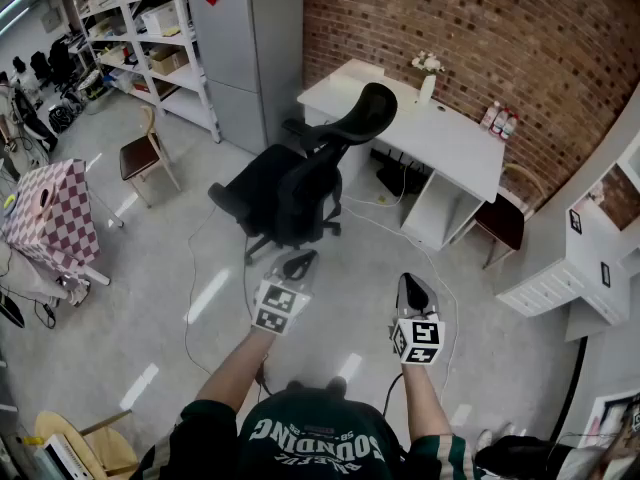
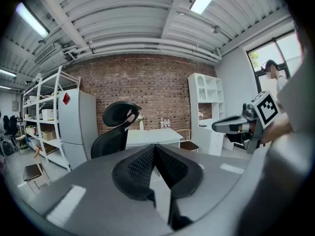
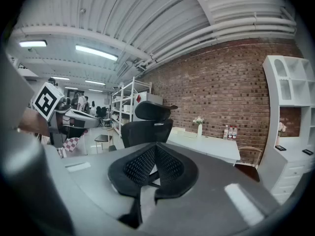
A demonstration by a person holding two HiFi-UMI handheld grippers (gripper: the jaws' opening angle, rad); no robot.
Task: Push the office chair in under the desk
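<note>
A black office chair (image 1: 290, 183) with a headrest stands on the floor, pulled out from the white desk (image 1: 440, 138) that runs along the brick wall. Its back faces me. My left gripper (image 1: 298, 264) and right gripper (image 1: 412, 293) hang side by side short of the chair, apart from it, both shut with nothing between the jaws. In the left gripper view the chair (image 2: 115, 132) rises past my shut left gripper (image 2: 155, 151), with the desk (image 2: 152, 136) behind. The right gripper view shows the chair (image 3: 147, 124) and desk (image 3: 206, 146) beyond my shut right gripper (image 3: 156, 151).
A grey fridge (image 1: 245, 48) and white shelving (image 1: 140, 28) stand left of the desk. Cables (image 1: 380, 208) trail on the floor under it. A wooden chair (image 1: 140, 153) and checkered table (image 1: 50, 213) are at left, a brown chair (image 1: 500, 223) and white cabinet (image 1: 560, 278) at right.
</note>
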